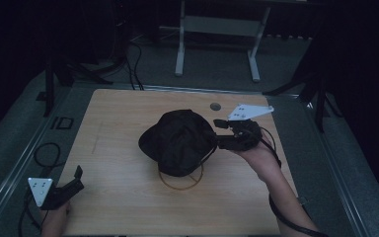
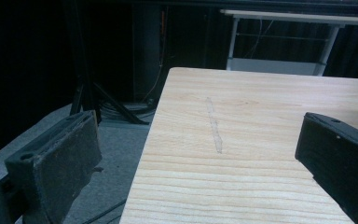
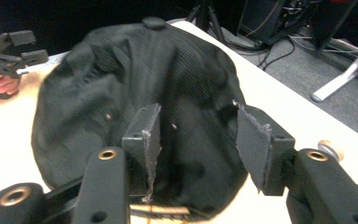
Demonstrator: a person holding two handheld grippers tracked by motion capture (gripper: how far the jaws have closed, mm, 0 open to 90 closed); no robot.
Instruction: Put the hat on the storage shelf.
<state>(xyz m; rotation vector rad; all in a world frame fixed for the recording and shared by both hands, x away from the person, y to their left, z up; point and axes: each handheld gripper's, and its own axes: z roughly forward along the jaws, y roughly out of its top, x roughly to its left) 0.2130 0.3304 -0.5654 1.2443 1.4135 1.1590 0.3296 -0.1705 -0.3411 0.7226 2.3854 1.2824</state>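
Note:
A black cap (image 1: 180, 140) lies crown up in the middle of the wooden table (image 1: 118, 118). A thin tan ring (image 1: 181, 181) pokes out from under its near edge. My right gripper (image 1: 218, 134) stands at the cap's right side, pointing left at it. In the right gripper view the cap (image 3: 121, 79) spreads just beyond my right gripper (image 3: 198, 135), whose pads are apart and press on nothing. My left gripper (image 1: 79, 178) rests at the table's front left corner, far from the cap. In the left gripper view my left gripper (image 2: 196, 154) is open over bare wood.
A round grommet (image 1: 215, 106) is set in the table behind the cap. Black stands (image 1: 49, 84) and cables (image 1: 133, 64) lie on the grey floor around the table. A white table frame (image 1: 217, 29) stands farther back. The left gripper (image 3: 9, 51) shows beyond the cap.

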